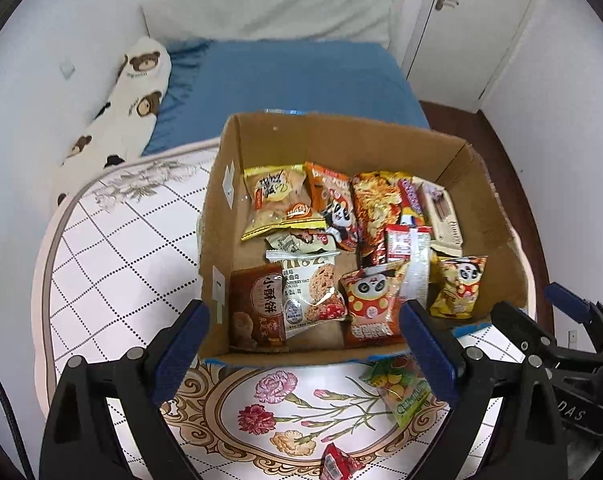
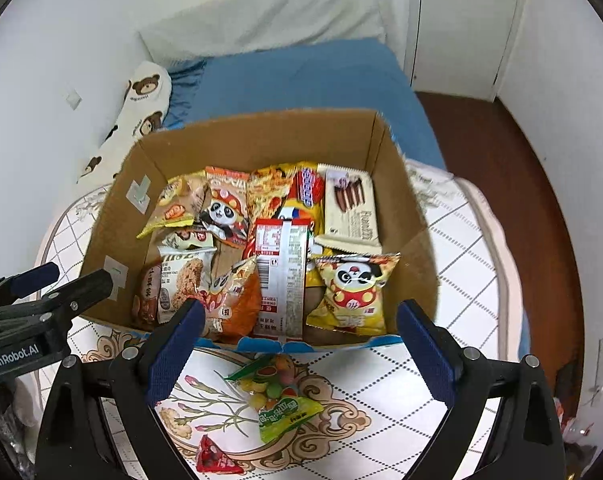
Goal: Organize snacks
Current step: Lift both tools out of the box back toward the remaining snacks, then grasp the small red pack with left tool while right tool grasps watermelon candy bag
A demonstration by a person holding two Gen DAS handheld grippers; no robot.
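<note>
Two grippers sit wide open and empty before me, the left gripper and the right gripper, side by side over the flowered table. Nearest me on the table lie a small red packet and a green candy bag, both outside the box and untouched. Just beyond them the cardboard box stands with its torn blue-edged front wall between my jaws and the snacks packed inside. Behind the box I see a blue bed, a bear-print pillow along the wall, and a white door.
</note>
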